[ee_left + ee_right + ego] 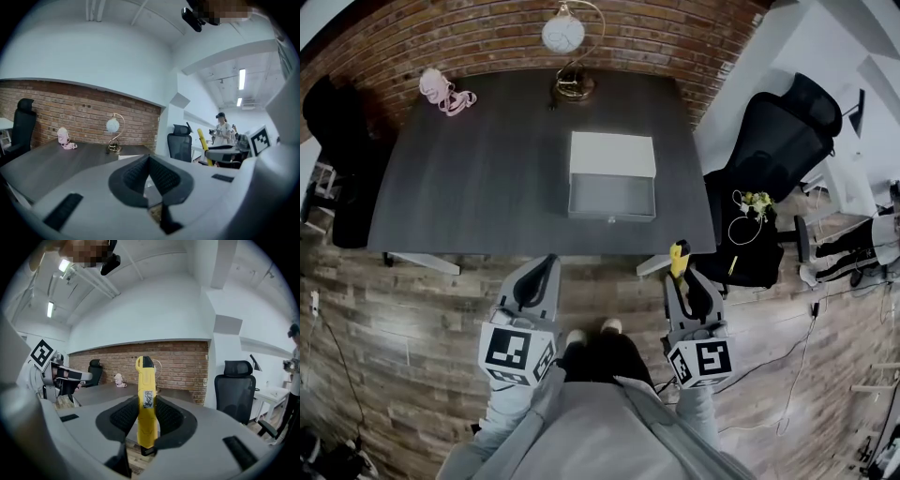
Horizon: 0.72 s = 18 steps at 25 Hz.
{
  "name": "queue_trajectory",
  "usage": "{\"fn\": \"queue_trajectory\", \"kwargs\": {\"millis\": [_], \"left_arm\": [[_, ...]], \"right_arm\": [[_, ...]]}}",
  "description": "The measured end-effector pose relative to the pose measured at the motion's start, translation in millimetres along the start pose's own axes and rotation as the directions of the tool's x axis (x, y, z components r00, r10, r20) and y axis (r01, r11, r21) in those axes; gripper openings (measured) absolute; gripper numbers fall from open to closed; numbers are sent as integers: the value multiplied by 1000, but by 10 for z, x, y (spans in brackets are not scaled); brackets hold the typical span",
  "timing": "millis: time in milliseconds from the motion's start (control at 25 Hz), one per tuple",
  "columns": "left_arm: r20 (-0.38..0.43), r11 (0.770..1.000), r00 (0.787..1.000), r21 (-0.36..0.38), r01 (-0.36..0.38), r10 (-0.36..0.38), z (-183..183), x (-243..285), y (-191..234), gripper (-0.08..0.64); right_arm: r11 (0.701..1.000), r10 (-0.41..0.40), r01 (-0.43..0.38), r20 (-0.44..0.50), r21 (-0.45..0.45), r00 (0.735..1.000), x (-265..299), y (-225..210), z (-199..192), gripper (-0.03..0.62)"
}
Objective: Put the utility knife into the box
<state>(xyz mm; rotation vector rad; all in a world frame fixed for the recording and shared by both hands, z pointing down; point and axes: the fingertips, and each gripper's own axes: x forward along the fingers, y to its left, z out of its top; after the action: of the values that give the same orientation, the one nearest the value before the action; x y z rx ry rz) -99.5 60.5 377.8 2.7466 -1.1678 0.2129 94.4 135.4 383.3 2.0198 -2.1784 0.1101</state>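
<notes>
Readable words or numbers: none can be made out in any view.
Sticker (146, 399): a small white label with dark print on the yellow body of the utility knife (144, 373). The print is too small and blurred to read.
Left marker cube (517, 352): part of the left gripper (547, 264). Its upper face carries a black square pattern on white, a coded sign with no letters or digits.
Right marker cube (701, 361): part of the right gripper (682, 276). It carries a different black-and-white square pattern, also with no letters or digits.
Markers in the gripper views: each gripper view shows the other gripper's cube as a black-and-white square sign, with no text.
</notes>
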Motion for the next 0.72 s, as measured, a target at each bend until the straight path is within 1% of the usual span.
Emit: {"fn": "queue_trajectory", "kwargs": {"millis": [160, 360, 720], "left_arm": [[-28, 1000, 1000, -3, -2, 2, -75, 202, 87, 19], [-30, 999, 999, -5, -39, 39, -28, 574, 258, 20], [7, 996, 996, 14, -94, 94, 427, 1493, 528, 18]], "right_arm": [[1000, 20, -20, -23, 12, 1000, 249, -62, -90, 127], [998, 59, -59, -19, 25, 998, 703, -222, -78, 127], [992, 126, -126, -1, 26, 992, 1609, -753, 196, 127]]}}
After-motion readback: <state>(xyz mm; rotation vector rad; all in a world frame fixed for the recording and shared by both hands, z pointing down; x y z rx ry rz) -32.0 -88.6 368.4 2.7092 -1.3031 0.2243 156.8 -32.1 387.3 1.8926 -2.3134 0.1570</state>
